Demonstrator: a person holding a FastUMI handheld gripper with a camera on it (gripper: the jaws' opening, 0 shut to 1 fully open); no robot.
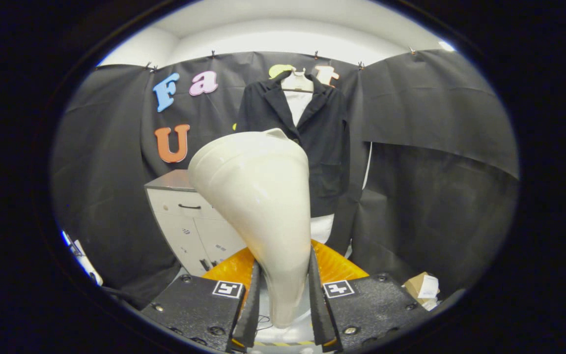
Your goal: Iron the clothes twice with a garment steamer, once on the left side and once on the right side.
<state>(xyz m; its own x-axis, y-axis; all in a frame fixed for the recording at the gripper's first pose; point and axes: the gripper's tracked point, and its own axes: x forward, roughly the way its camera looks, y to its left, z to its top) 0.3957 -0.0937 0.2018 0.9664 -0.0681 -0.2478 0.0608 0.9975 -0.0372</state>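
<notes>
Hangs on the booth wall well beyond the fingers: dark jacket (320, 132) on a hanger (298, 83), a white garment (297, 105) showing at the collar and below the hem. Stands lower and to the jacket's left side in view: a pale drawer cabinet (189, 221), its top corner near the steamer's head. Lies on the floor off to the right: a small cardboard box (423, 287). Clamped between the two fingers: the garment steamer (258, 196), handle gripped narrow and firm, wide head tilted up toward the jacket but not yet touching it. Gripper (283, 300) closed on that handle. Best done by bringing the head flat to one front panel near the shoulder, then drawing straight down. Open room ahead and to the right; tighter by the cabinet edge, so worth keeping the head clear of it.
</notes>
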